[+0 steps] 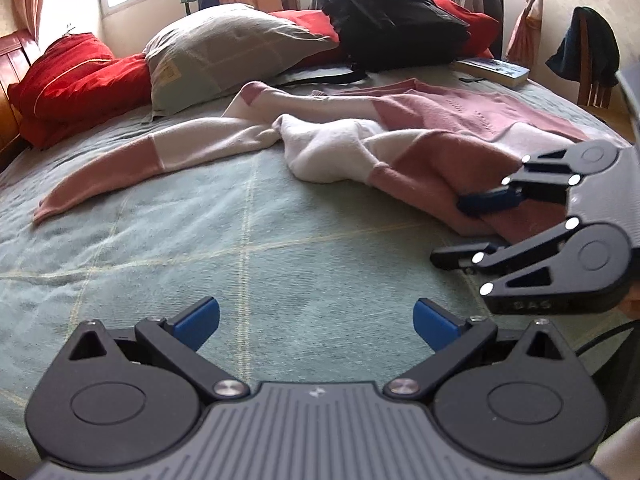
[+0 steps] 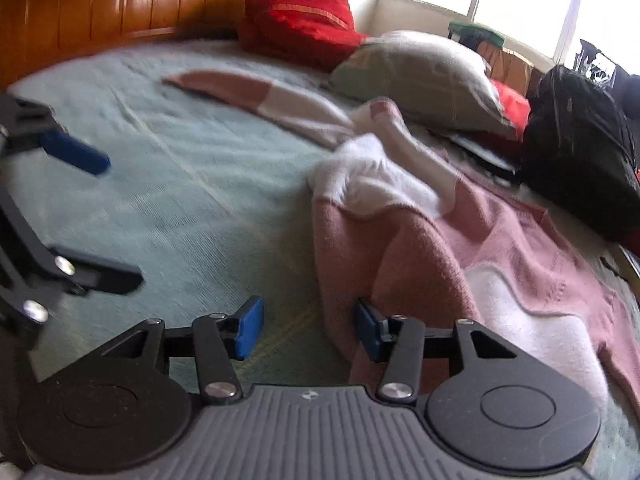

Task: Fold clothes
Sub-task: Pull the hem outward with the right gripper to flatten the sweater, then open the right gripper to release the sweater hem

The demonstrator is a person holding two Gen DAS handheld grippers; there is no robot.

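A pink and white sweater (image 1: 400, 132) lies crumpled on the pale green bed cover (image 1: 200, 240), one sleeve (image 1: 108, 172) stretched out to the left. In the left wrist view my left gripper (image 1: 316, 324) hovers open over bare cover, short of the sweater, with nothing between its blue pads. At the sweater's near right edge, my right gripper (image 1: 460, 228) has one finger on the pink fabric and the other on the cover. In the right wrist view the right gripper (image 2: 310, 328) is open with the pink hem (image 2: 340, 312) between the pads, unpinched. The left gripper (image 2: 108, 220) shows open at the left.
A grey pillow (image 1: 224, 48) and red cushions (image 1: 76, 80) lie at the head of the bed by the wooden headboard (image 2: 120, 4). A black backpack (image 1: 392, 20) and a book (image 1: 496, 70) sit behind the sweater. A chair (image 1: 588, 52) draped with dark cloth stands beyond the bed's right edge.
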